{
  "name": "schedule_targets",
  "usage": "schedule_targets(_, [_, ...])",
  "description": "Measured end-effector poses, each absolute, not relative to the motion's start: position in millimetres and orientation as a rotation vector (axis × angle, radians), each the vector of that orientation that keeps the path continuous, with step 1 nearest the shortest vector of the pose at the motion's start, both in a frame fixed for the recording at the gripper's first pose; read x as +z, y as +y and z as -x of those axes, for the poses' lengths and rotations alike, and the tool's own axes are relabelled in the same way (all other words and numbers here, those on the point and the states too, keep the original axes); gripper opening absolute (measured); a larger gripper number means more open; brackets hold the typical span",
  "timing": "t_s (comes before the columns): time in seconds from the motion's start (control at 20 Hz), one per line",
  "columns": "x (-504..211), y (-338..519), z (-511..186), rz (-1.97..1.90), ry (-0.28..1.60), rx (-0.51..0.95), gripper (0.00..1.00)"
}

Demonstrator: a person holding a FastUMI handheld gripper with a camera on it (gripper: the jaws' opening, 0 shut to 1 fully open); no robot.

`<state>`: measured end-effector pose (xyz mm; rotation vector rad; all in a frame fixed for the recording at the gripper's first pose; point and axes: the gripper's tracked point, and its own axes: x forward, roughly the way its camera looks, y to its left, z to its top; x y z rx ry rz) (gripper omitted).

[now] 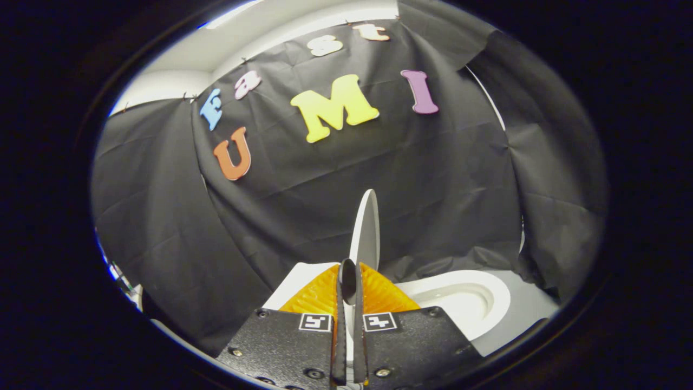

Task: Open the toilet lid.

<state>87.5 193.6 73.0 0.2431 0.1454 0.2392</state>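
The claw [347, 281] was pinched narrow on the thin white plastic toilet lid [367, 227], holding it upright above the white ceramic bowl [460, 298].

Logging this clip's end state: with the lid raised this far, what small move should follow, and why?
Probably open the gripper and back off. Its fingers are closed on the edge of the toilet lid, which stands near upright, edge-on just ahead of them, with the bowl exposed beside it. Whether the lid rests against anything behind cannot be told, so release slowly.
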Motion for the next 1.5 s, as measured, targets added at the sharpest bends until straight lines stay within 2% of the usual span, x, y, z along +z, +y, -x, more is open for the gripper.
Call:
schedule_targets(1.15, [67,345,-83,0.045,0.149,0.356,0.09])
schedule_targets(1.3, [64,362,-82,0.083,0.156,0.385,0.11])
schedule_targets(1.35, [63,362,-83,0.093,0.157,0.392,0.17])
schedule_targets(1.5, [63,368,-76,0.118,0.157,0.463,0.48])
